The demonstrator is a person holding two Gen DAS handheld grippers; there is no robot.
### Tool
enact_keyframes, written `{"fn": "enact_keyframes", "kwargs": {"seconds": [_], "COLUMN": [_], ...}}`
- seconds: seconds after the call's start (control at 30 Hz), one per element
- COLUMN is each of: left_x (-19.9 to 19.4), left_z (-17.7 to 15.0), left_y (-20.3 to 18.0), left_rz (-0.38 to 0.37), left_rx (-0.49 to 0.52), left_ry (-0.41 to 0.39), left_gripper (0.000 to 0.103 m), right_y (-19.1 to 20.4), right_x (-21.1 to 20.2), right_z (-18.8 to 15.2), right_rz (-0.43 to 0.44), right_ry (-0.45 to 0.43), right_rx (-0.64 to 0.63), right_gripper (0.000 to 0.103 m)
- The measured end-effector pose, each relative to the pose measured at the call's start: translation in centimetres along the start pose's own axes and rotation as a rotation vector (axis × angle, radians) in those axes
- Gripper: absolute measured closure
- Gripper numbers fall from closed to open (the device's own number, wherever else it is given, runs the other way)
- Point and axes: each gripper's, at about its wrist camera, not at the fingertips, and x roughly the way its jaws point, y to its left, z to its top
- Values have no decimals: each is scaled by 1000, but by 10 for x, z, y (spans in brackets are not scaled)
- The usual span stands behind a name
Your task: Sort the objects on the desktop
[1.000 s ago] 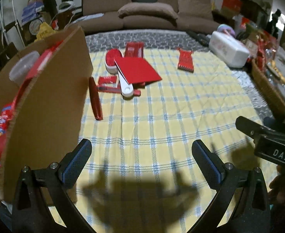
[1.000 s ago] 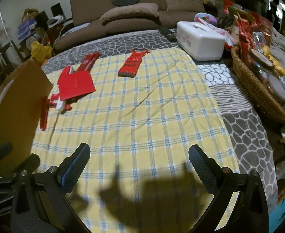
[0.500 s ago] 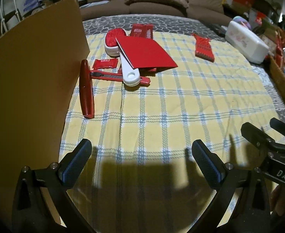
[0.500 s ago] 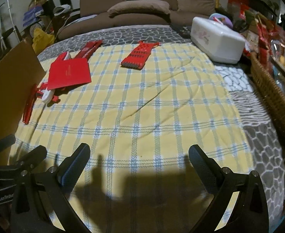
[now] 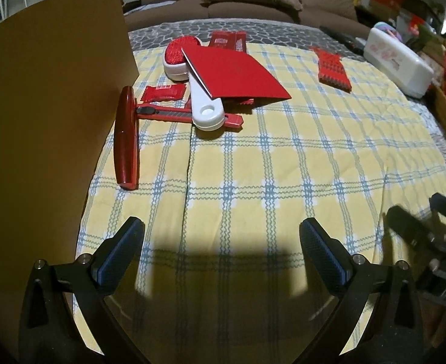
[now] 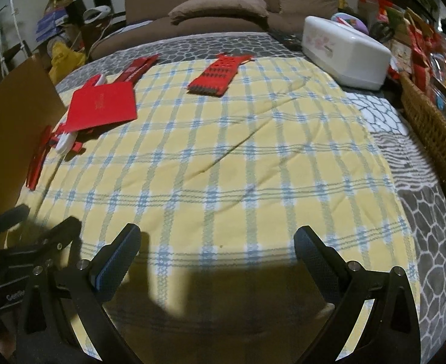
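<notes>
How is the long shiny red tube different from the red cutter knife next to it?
The red tube is smooth, rounded and plain red; the cutter knife is flat, with a black end. The tube lies uncovered, pointing toward the camera; the knife lies crosswise, partly under the white brush handle. Both are red and lie on the checked cloth.

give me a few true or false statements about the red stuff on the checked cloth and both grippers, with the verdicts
1. The left gripper is open and holds nothing. True.
2. The flat red card lies partly on the white-handled red lint brush. True.
3. The red utility knife is clamped in the right gripper. False: it lies on the yellow checked cloth under the brush handle, and that gripper is open and empty.
4. The long glossy red case stands upright. False: it lies flat beside the brown cardboard wall.
</notes>
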Motion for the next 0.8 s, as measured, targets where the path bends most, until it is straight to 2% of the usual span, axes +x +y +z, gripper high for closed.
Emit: {"fn": "enact_keyframes", "kwargs": {"seconds": [0.1, 0.8], "left_x": [0, 2], "left_z": [-2, -2], "left_y": [1, 0], "left_rz": [1, -5], "left_rx": [-13, -23], "left_ry": [-17, -23], "left_gripper": [0, 0], "right_y": [5, 3], "right_x": [5, 8], "right_z": [-3, -2], "right_rz": [-20, -28], "right_ry": [2, -10], "right_rx": [-35, -21], "right_gripper": [0, 0]}}
